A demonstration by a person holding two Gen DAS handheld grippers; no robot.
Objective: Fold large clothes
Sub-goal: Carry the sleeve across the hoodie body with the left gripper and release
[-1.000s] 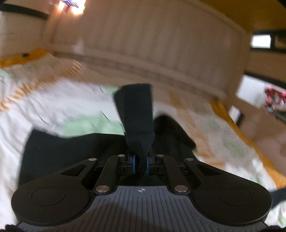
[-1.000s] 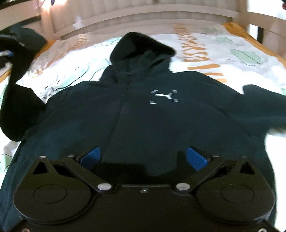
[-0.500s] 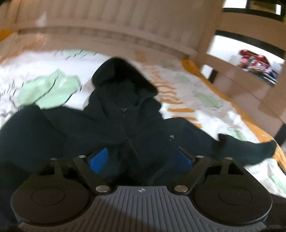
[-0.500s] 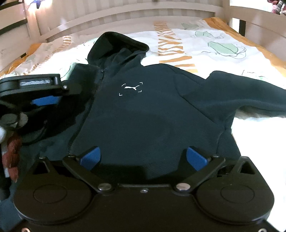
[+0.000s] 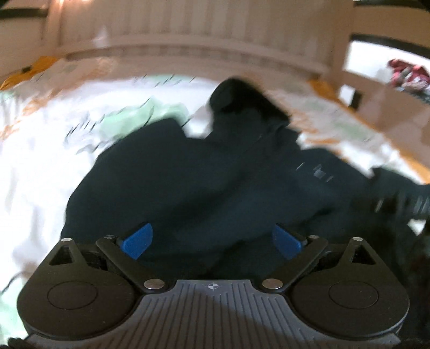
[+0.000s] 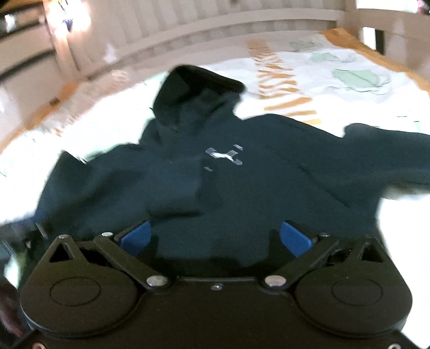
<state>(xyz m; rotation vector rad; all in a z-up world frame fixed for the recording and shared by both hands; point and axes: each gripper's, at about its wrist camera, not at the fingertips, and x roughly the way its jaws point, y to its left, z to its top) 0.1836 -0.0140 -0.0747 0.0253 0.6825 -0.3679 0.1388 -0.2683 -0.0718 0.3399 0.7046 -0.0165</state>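
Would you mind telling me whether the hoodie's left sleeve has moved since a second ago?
Yes. The sleeve was held up off to the left, clear of the chest logo; now it lies folded across the hoodie front, beside the logo.

Open bedsheet on both sides of the hoodie; slatted headboard beyond.

The left gripper, jaws spread wide (nothing between them), hangs over a dark hoodie on the bedspread.
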